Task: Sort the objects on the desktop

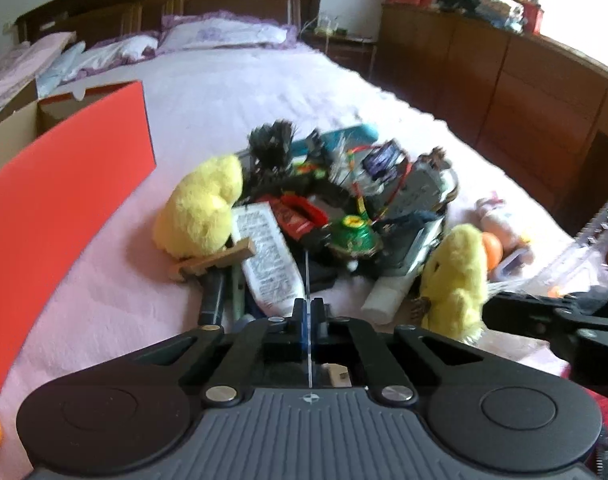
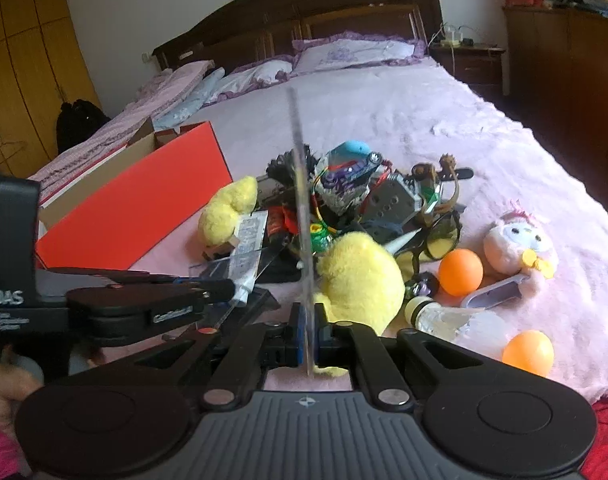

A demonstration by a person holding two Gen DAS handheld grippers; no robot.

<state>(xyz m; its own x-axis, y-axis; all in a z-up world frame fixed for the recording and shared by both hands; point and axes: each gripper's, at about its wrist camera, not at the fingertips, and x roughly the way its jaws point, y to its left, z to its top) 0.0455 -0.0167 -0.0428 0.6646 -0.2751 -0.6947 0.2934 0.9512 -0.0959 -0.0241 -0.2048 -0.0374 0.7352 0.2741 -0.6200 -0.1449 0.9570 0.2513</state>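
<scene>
Both hand-held grippers, left (image 1: 309, 312) and right (image 2: 309, 328), clamp one clear plastic sheet (image 2: 300, 200) edge-on, lifting it off the bed's clutter pile (image 2: 356, 200).

A heap of small objects (image 2: 344, 200) lies on the bed (image 2: 444, 112) ahead of the right hand-held gripper (image 2: 309, 332), a plush chick (image 2: 360, 280) just beyond its fingertips. Right of the chick sit a ball (image 2: 461, 272) and a plush doll (image 2: 516, 240); a second ball (image 2: 528, 351) lies nearer, to the right. An open box (image 2: 144, 204) stands to the left, with the left hand-held gripper (image 2: 224, 290) before it. Pillows (image 2: 344, 54) lie far behind, against the headboard (image 2: 304, 12).
</scene>
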